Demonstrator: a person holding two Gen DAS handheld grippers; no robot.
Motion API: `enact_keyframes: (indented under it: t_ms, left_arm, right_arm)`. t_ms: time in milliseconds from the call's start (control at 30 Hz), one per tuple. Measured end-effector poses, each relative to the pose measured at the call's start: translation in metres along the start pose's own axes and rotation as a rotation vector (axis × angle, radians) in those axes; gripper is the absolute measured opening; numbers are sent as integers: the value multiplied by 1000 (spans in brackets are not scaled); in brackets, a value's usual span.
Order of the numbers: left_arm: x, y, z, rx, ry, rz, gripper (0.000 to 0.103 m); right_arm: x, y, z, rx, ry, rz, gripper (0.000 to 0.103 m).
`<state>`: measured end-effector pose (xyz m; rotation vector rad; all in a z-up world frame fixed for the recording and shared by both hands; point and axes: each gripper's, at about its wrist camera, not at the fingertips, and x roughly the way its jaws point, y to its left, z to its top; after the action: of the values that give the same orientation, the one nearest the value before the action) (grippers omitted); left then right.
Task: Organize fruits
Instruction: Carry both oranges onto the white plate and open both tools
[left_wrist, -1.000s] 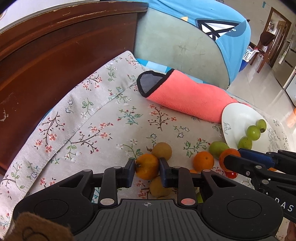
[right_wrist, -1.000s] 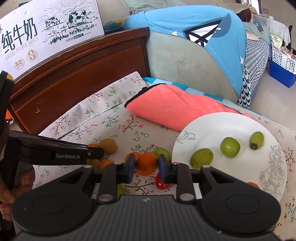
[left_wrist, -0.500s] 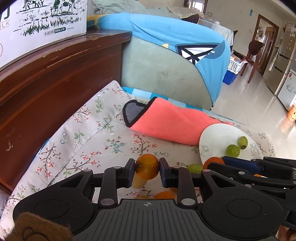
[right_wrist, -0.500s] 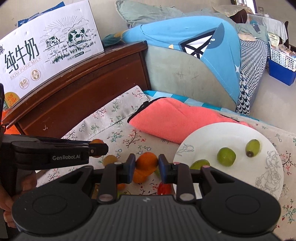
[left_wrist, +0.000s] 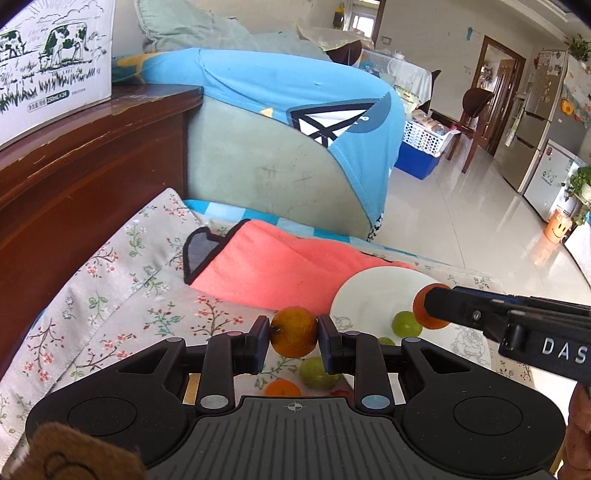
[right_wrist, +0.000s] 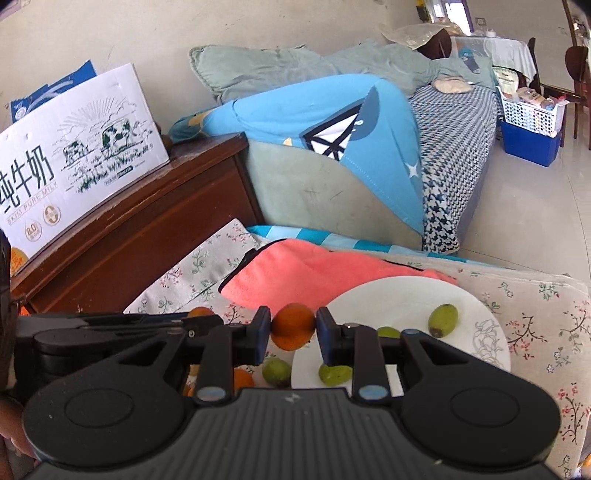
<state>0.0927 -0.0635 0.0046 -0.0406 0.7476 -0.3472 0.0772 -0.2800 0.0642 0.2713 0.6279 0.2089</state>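
My left gripper (left_wrist: 293, 338) is shut on a small orange (left_wrist: 294, 332), held above the floral cloth. My right gripper (right_wrist: 293, 328) is shut on another orange (right_wrist: 293, 326), lifted near the left rim of the white plate (right_wrist: 476, 310). In the left wrist view the right gripper (left_wrist: 430, 306) reaches in from the right with its orange (left_wrist: 421, 308) over the plate (left_wrist: 373, 291). Green fruits (right_wrist: 443, 319) lie on the plate. A green fruit (left_wrist: 317, 373) and an orange (left_wrist: 282, 389) stay on the cloth below.
A rolled pink towel (right_wrist: 317, 273) lies behind the plate. A dark wooden cabinet (right_wrist: 140, 229) with a milk carton box (right_wrist: 77, 147) stands at the left. A blue-covered sofa (right_wrist: 332, 147) is behind, tiled floor to the right.
Both grippers have risen with their oranges and tilted up, so the loose fruits on the cloth sank below the fingers. The right gripper's orange now hangs at the plate.
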Motion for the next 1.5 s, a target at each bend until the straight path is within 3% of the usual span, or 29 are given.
enact_keyframes:
  t_ms: [333, 800, 1167, 1500]
  left_arm:
    - [16, -35, -7, 39, 27, -85, 26]
    - [33, -69, -28, 111, 81, -145, 26]
    - [36, -76, -31, 114, 84, -166, 29]
    - [17, -60, -13, 35, 28, -138, 64]
  right_arm:
    - [-20, -48, 8, 125, -48, -88, 27]
    - [-3, -82, -13, 323, 56, -159, 27]
    - [5, -90, -21, 382, 80, -209, 30]
    - [1, -88, -17, 382, 59, -196, 31]
